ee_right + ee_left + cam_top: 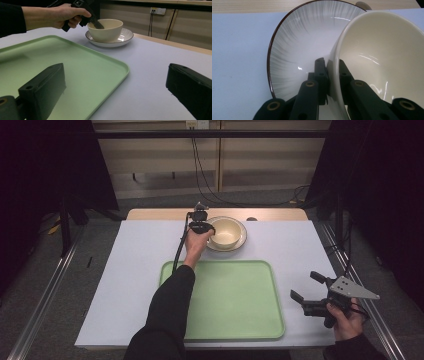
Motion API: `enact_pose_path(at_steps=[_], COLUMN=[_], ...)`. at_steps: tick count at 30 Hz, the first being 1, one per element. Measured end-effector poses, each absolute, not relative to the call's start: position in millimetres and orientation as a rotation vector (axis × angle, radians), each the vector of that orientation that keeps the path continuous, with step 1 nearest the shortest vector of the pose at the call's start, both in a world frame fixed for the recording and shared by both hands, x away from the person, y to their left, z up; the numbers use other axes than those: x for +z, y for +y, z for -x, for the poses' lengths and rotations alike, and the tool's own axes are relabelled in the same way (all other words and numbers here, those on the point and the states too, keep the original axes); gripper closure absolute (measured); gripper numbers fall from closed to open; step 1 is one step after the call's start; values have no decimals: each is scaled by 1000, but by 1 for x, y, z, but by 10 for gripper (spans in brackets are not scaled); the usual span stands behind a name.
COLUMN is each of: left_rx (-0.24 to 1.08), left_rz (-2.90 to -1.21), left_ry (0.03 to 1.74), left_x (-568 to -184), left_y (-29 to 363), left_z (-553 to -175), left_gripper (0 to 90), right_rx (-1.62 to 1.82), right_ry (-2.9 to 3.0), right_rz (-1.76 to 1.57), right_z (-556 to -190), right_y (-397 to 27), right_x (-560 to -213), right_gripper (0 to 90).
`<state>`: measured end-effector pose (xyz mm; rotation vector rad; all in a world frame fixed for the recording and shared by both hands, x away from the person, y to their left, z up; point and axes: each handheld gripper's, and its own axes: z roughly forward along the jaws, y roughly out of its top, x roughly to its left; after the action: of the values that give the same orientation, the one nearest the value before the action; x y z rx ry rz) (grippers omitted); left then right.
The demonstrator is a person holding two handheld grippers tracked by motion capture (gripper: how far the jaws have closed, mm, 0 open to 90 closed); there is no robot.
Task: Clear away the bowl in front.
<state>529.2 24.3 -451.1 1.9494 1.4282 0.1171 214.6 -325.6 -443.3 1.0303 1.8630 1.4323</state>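
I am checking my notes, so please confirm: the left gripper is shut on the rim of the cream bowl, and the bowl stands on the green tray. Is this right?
Not quite. The left gripper is shut on the rim of the cream bowl, but the bowl stands in a dark-rimmed plate beyond the green tray, not on it. The right gripper view shows this.

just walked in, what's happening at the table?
A person works with a handheld gripper in each hand. The left gripper is clamped on the rim of the cream bowl, one jaw inside and one outside. The bowl sits on a white plate with a dark rim at the far side of the table. The right gripper is held open over the table's right edge, holding nothing, beside the green tray, which has nothing on it.
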Motion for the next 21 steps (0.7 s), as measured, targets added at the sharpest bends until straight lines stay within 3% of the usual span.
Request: enact_pose_path(at_steps=[21], left_rx=[90], left_rz=[-1896], left_ry=[1441], left_x=[-447], left_y=[28], left_z=[-524], left_gripper=[826], right_rx=[1446], right_ry=[1806], right_rz=[-1038], right_z=[-213], right_y=[-325], right_x=[-443], right_gripper=[19])
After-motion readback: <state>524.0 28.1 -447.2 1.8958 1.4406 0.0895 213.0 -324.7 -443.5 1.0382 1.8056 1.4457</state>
